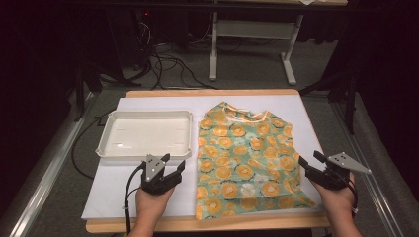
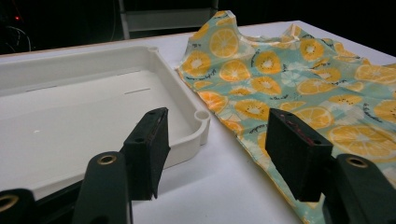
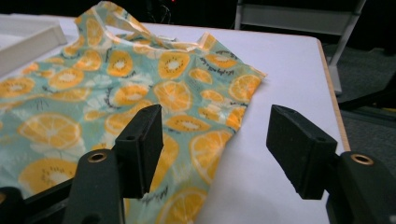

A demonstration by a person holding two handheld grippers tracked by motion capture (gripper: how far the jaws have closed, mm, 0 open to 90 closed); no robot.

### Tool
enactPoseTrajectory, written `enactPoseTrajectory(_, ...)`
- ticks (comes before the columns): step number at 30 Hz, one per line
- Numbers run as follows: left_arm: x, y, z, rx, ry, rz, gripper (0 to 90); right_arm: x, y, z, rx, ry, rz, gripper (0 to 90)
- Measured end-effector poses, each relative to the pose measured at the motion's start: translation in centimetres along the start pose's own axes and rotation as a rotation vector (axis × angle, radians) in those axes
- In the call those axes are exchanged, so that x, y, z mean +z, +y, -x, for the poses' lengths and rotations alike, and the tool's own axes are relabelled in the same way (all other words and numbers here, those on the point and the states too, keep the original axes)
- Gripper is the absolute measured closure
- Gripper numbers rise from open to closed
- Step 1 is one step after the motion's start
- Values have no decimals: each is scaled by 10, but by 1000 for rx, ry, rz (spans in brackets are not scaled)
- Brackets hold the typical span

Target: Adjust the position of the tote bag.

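A sleeveless teal garment [image 1: 247, 158] printed with orange slices lies flat on the white table cover, neck toward the far side. My left gripper [image 1: 174, 165] hovers open just left of the garment's lower left edge, near the front corner of the tray; in the left gripper view [image 2: 219, 149] bare table cover lies between its jaws, the garment [image 2: 299, 79] to the right. At the garment's right edge my right gripper [image 1: 310, 163] stands open. Its own view [image 3: 215, 149] has the garment's side edge [image 3: 177, 93] under the gap, with nothing gripped.
A shallow white tray [image 1: 107, 143] sits empty at the table's left, beside the garment; its corner [image 2: 198, 128] is close in front of the left jaw. The table's wooden edge [image 1: 207, 224] runs along the near side. Cables and a desk frame [image 1: 252, 29] lie on the floor beyond.
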State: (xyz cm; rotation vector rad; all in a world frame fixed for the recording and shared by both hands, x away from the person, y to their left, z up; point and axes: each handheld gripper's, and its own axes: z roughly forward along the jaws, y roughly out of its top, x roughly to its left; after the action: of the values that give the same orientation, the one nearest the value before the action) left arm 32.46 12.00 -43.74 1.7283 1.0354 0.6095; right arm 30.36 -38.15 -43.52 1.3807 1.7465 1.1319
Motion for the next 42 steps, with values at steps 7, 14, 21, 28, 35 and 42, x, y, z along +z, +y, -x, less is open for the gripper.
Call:
enactPoseTrajectory(7,-1,0,-2,-1,5,3,401,18,20,1,-2,-2,-39,337)
enactPoseTrajectory(14,-1,0,-3,-11,2,7,400,32,32,3,-5,-13,-53,325)
enactPoseTrajectory(21,0,0,-2,-7,-3,0,400,52,36,6,-5,-8,-83,259)
enactPoseTrajectory(28,1,-1,0,-8,-4,-3,399,101,38,16,8,-4,-186,153)
enactPoseTrajectory(35,-2,0,3,-11,-22,11,398,149,27,32,58,-14,-287,154)
enactPoseTrajectory(42,-3,1,10,1,-37,20,395,154,25,22,-21,-22,-330,376)
